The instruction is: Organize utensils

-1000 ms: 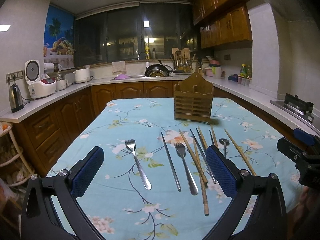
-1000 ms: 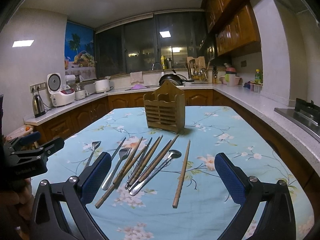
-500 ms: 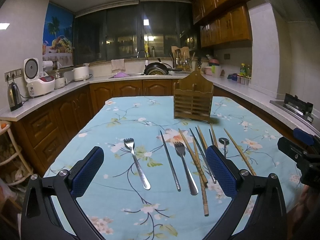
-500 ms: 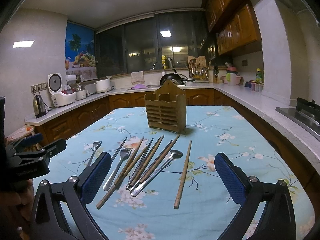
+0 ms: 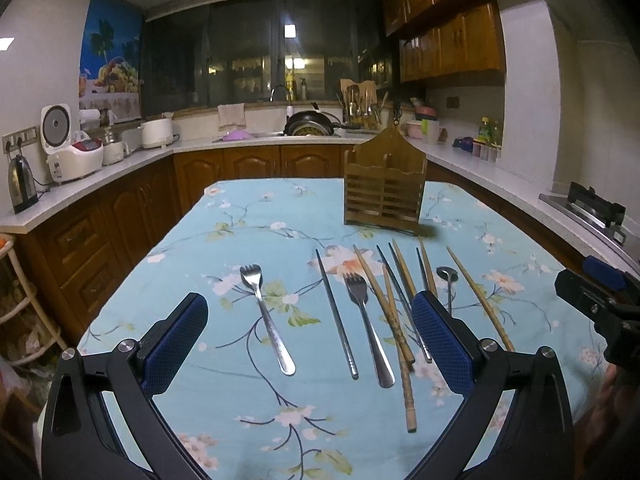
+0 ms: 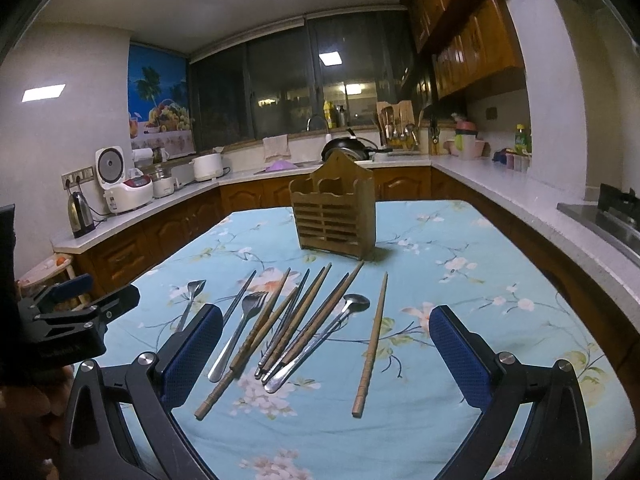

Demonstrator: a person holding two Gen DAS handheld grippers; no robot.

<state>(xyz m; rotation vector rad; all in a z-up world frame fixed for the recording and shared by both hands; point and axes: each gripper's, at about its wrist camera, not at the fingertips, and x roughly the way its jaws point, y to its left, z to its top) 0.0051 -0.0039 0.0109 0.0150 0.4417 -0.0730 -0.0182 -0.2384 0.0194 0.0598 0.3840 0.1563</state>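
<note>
Nothing seems sorted yet: forks, spoon and chopsticks lie before the apparently empty wooden holder; both grippers gape, unladen.

Both wrist views toward shared table

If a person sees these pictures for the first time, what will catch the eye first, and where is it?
First comes the row of forks, spoons and chopsticks lying loose on the blue flowered tablecloth, close in front of both open grippers. Behind them, farther along the table, stands an empty wooden utensil holder. One fork lies apart at the left end of the row, between the fingers of the left gripper.
</note>
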